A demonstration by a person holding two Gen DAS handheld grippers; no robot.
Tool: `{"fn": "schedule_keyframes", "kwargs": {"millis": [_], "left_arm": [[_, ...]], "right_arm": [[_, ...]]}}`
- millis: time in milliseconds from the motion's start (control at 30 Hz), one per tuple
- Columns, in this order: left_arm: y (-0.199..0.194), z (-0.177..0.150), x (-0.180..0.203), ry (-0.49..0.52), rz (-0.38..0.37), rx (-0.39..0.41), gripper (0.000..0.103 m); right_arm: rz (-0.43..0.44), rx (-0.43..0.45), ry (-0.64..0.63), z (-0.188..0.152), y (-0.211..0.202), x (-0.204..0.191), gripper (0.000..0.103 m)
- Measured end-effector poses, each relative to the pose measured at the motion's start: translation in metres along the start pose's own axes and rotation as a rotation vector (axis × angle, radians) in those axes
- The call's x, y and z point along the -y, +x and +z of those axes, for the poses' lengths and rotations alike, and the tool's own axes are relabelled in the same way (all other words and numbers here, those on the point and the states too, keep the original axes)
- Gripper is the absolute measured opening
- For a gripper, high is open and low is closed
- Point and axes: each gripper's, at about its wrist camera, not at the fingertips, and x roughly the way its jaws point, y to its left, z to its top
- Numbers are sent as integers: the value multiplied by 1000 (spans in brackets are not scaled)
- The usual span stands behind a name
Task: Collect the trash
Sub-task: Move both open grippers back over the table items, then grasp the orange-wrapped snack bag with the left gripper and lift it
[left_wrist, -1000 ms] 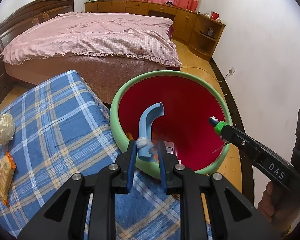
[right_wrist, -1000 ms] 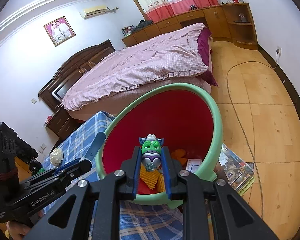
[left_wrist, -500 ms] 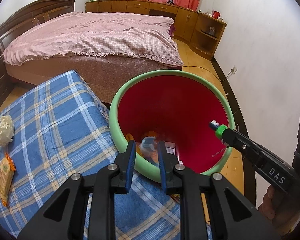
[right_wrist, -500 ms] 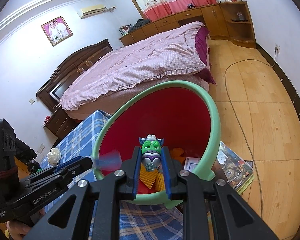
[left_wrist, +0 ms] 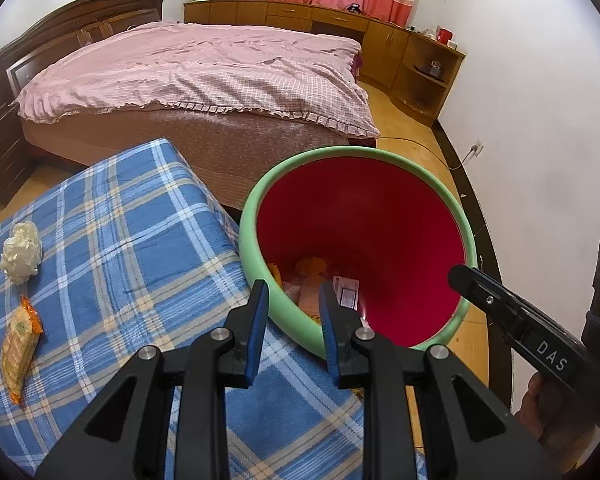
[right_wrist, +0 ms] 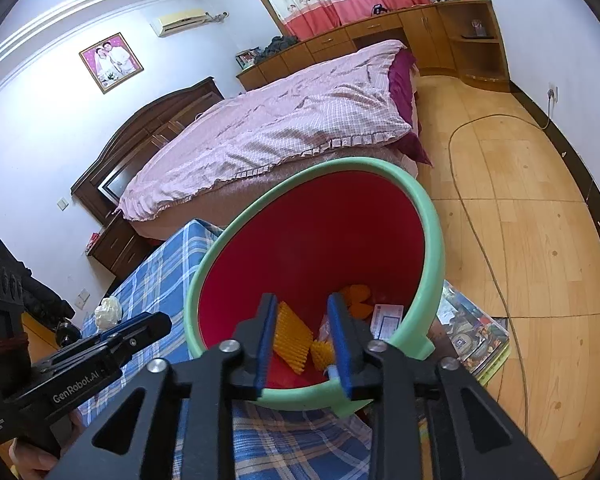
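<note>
A red bin with a green rim (left_wrist: 256,216) stands beside the blue plaid table (left_wrist: 120,240); it also shows in the right wrist view (right_wrist: 434,248). Orange scraps and paper (left_wrist: 312,276) lie at its bottom, with yellow ridged pieces (right_wrist: 292,336). My left gripper (left_wrist: 292,300) is open and empty over the bin's near rim. My right gripper (right_wrist: 302,316) is open and empty above the bin. A crumpled white tissue (left_wrist: 20,252) and an orange snack packet (left_wrist: 18,344) lie on the table at the left.
A bed with a pink cover (left_wrist: 204,76) stands behind the bin. Wooden cabinets (left_wrist: 380,36) line the far wall. A cable (right_wrist: 472,200) runs over the wooden floor. Magazines (right_wrist: 472,336) lie on the floor by the bin.
My left gripper let go of the blue curved piece, which fell into the bin. My right gripper opened and dropped the green and purple toy.
</note>
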Motion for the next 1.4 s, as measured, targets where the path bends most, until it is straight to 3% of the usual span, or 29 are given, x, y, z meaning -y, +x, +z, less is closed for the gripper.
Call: {"fn": "schedule_keyframes", "kwargs": {"millis": [100,433,833,1133,1400], "left_arm": [[-4,-1,-3,-7,6,4,25],[-25,-4,-23,-43,53,32,25],[-56,-16,-75,-125,128,75,26],[-78,-32,-130,-194,225,89,32],[-82,-47,-178,-233,308,51,41]], "right_arm": [[1,0,-1,0,-1,-3,36],[22,17,-5,0,-9,-18,58],[61,9,-68,-5,-9,-61,72],[102,-28,-121,-14,0,-104,75],[122,-70,-170,-25,11,-134,76]]}}
